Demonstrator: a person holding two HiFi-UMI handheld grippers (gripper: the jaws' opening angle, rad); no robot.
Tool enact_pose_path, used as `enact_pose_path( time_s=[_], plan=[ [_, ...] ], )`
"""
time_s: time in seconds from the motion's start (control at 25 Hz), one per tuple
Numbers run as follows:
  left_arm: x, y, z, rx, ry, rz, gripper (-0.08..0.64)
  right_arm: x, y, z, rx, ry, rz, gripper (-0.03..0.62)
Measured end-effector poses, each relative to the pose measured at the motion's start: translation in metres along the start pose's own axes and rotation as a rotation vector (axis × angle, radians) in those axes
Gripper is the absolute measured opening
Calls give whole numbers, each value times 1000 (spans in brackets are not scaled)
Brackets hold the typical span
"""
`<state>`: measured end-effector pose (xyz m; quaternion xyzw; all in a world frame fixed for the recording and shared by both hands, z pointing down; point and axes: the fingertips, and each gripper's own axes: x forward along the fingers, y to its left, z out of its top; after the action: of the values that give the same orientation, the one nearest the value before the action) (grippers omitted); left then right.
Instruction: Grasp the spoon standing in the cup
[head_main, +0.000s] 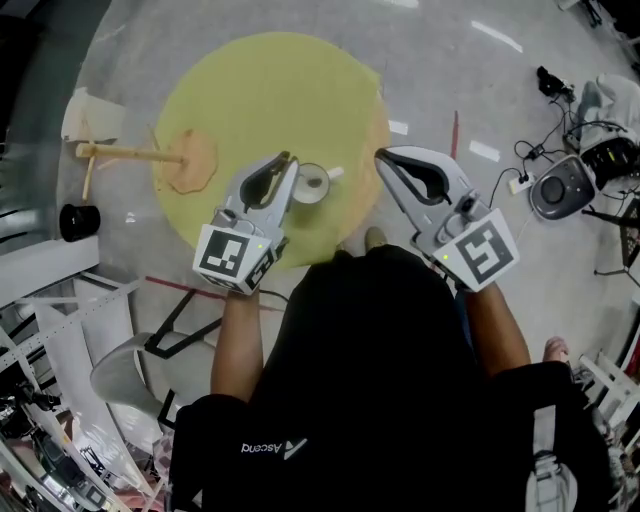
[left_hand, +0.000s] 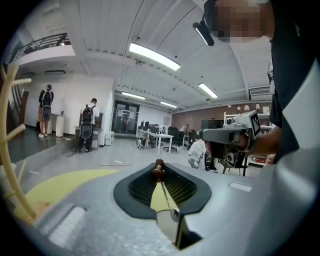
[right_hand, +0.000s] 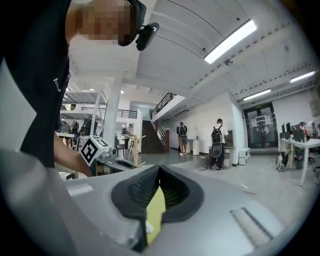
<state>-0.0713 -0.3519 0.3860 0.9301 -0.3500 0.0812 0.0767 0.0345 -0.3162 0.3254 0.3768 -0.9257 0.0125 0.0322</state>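
Observation:
A white cup (head_main: 312, 183) stands on the round yellow table (head_main: 260, 80), near its front edge. In the left gripper view a thin metal spoon (left_hand: 165, 197) with a brown top end (left_hand: 159, 172) runs down from the jaw tips toward the pale cup (left_hand: 167, 227) below. My left gripper (head_main: 287, 160) (left_hand: 159, 168) is shut on the spoon, just left of the cup. To the right of the cup, my right gripper (head_main: 380, 155) (right_hand: 159, 167) is shut with nothing between its pads; only yellow tabletop shows through its gap.
A wooden peg stand (head_main: 130, 153) on a brown disc base (head_main: 192, 160) lies at the table's left. A black cup (head_main: 78, 221) sits on the floor at left, white chairs (head_main: 120, 375) lower left, cables and a grey device (head_main: 560, 187) at right.

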Motion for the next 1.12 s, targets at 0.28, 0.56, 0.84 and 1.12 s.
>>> enact_pose_path(
  time_s=[0.28,0.56,0.84,1.12],
  plan=[
    [-32,-8,61,22,-168,102,55,-10,17,16,-3,-48,43,3],
    [-58,-21,94,32,-263,152,55,-17,27,32,-11,-94,68,3],
    [-66,-28,106,45,-292,171,55,-21,29,39,1,-114,72,3],
    [-70,-30,108,44,-300,176,55,-22,31,42,-13,-114,65,3]
  ],
)
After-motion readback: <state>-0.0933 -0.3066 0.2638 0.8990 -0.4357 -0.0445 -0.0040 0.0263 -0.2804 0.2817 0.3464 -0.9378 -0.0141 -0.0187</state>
